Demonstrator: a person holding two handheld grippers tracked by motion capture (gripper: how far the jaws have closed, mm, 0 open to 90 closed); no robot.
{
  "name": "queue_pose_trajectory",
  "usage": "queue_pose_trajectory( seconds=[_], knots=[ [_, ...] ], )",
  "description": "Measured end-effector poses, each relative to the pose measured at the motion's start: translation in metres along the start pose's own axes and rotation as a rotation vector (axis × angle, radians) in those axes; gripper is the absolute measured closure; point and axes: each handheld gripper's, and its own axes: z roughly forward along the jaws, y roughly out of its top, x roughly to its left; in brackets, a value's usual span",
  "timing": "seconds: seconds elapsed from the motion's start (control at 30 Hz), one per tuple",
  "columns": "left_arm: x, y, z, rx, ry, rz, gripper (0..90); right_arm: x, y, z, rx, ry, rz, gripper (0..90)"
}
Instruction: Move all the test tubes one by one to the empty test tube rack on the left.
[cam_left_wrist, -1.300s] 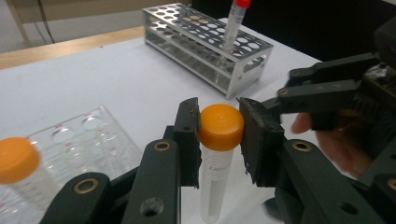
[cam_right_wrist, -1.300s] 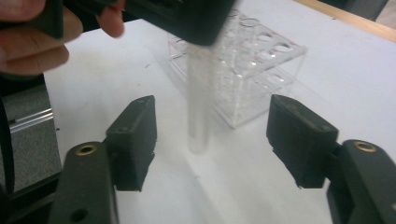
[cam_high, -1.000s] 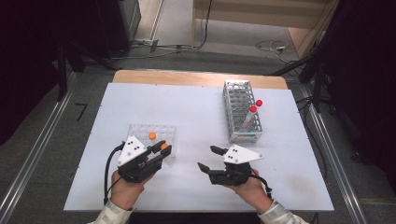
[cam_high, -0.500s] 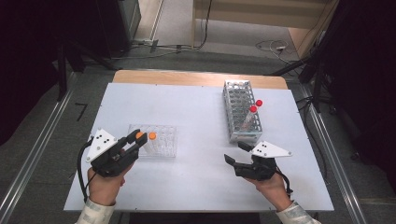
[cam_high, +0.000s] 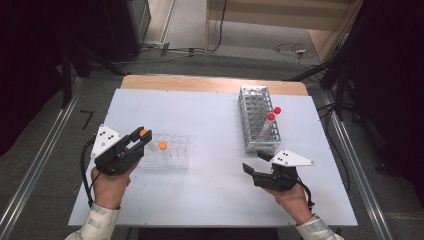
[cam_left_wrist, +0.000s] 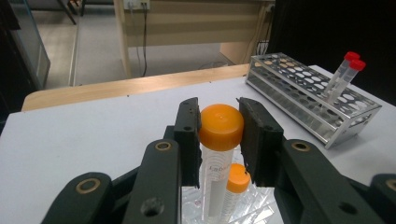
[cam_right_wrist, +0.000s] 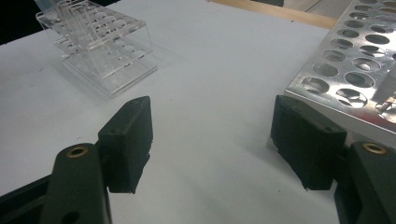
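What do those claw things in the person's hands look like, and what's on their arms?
Both the left gripper and right gripper are black, with two flat-faced jaws on arms with brass-coloured pivot rings. Each carries a grey three-cornered plate dotted with black spots, and a black cable trails from each. The person wears light, patterned sleeves.

We record cables (cam_high: 287, 49) on the floor beyond the desk's (cam_high: 210, 115) far edge, and a metal rail (cam_high: 42, 160) along its left edge.
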Motion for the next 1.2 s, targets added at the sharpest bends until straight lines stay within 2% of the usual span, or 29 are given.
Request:
queue_pose_trajectory(
  seconds=[0.3,0.63,0.9,1.2],
  knots=[
    [0.001,-0.003,0.013,0.026,0.015,0.003,70.8,0.001,0.0,0.001,0.002,0.004,0.002,28.3],
    [-0.008,-0.017,0.024,0.079,0.036,0.06,70.6,0.002,-0.001,0.001,0.006,0.007,-0.003,28.4],
    [-0.01,-0.024,0.027,0.096,0.043,0.065,70.4,0.002,-0.001,0.001,0.008,0.011,-0.005,28.5],
    [-0.01,-0.025,0.025,0.091,0.043,0.051,67.1,0.003,-0.001,0.001,0.01,0.011,-0.007,28.5]
  ],
)
